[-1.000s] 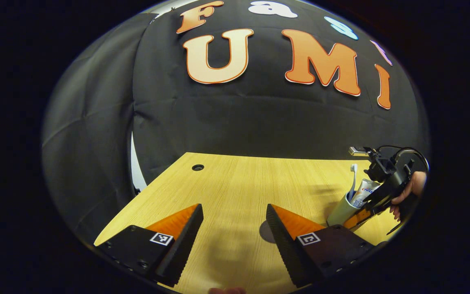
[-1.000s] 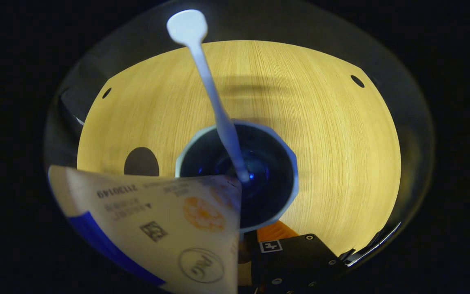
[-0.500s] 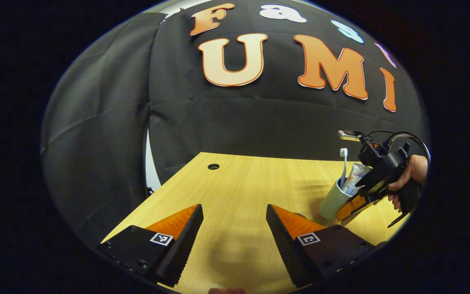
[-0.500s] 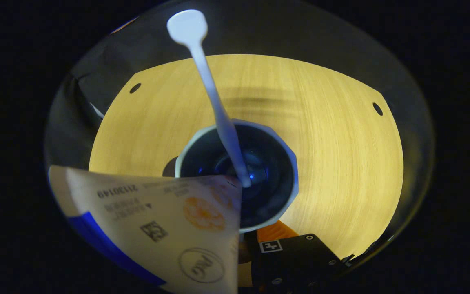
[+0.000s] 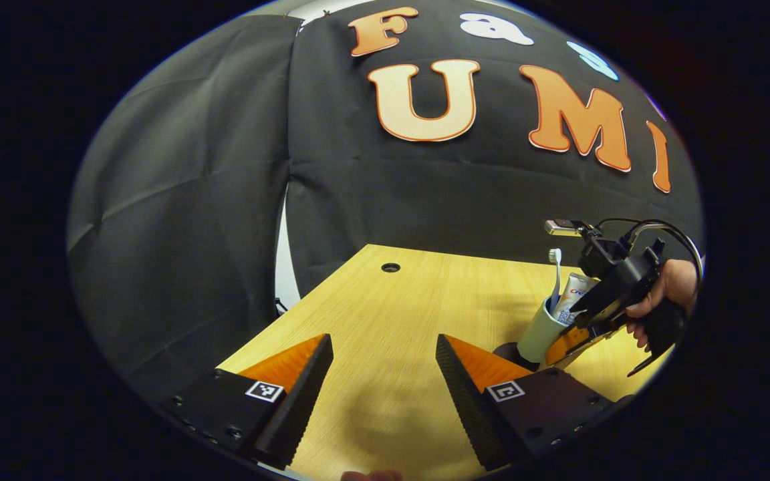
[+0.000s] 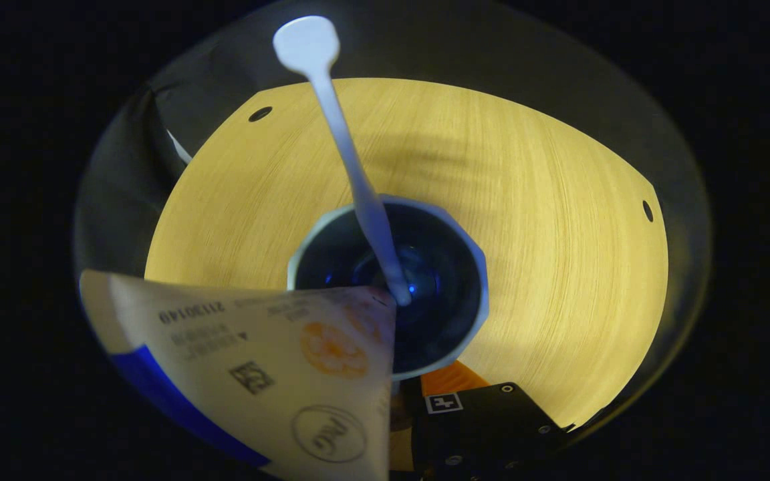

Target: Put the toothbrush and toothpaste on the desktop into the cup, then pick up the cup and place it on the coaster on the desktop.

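A pale green cup [image 5: 535, 331] holds a white toothbrush [image 5: 554, 270] and a toothpaste tube [image 5: 572, 300]. My right gripper [image 5: 555, 347], held by a hand [image 5: 669, 287], is shut on the cup's side. The cup's base sits over a dark round coaster [image 5: 506, 351]; I cannot tell whether they touch. The right gripper view looks down into the cup [image 6: 475, 267], with the toothbrush [image 6: 345, 147] leaning away and the tube [image 6: 258, 361] hiding one finger of the right gripper [image 6: 398, 401]. My left gripper [image 5: 385, 374] hangs open over the desk, left of the cup.
The wooden desk [image 5: 425, 300] has a cable hole [image 5: 390, 267] at its far left corner; its left edge runs diagonally toward me. Black cloth walls stand behind and to the left. Two cable holes [image 6: 260, 113] [image 6: 646, 210] show in the right gripper view.
The right gripper carried the cup leftward over the coaster, which slid out of sight beneath the cup in the right gripper view. The left gripper turned left and stays open.
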The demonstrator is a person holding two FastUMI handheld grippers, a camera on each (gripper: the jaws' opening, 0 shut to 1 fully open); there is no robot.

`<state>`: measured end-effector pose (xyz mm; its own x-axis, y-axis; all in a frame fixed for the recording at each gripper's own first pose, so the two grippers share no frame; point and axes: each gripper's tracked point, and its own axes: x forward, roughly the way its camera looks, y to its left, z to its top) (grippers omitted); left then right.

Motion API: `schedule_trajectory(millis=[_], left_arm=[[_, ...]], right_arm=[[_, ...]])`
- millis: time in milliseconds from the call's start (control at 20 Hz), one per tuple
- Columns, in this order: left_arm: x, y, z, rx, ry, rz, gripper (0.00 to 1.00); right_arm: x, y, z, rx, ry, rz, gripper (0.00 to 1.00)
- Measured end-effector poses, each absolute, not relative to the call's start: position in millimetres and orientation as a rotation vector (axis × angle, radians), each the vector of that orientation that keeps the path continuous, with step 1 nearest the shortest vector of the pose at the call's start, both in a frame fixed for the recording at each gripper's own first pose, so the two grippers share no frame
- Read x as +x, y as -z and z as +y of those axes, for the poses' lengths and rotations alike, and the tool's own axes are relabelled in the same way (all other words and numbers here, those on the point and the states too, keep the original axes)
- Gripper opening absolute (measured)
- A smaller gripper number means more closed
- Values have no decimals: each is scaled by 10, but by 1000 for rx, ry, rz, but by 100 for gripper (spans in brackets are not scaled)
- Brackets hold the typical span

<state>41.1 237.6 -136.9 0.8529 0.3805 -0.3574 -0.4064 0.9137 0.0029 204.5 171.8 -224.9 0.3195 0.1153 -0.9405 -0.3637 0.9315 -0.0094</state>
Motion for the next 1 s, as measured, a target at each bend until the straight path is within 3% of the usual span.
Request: schedule_trajectory(millis=[400,550,1000], left_arm=[[278,1395,2548,-81,-464,380,94],[303,1392,2574,-86,-468,381,94],[462,1330,2313,-72,-390,358,94]], right_arm=[[2000,2417,1811,-298,-310,1253,29],[1979,2391,1807,-292,-309,1252,34],[1885,2013,1789,-230,-320,1180,77]])
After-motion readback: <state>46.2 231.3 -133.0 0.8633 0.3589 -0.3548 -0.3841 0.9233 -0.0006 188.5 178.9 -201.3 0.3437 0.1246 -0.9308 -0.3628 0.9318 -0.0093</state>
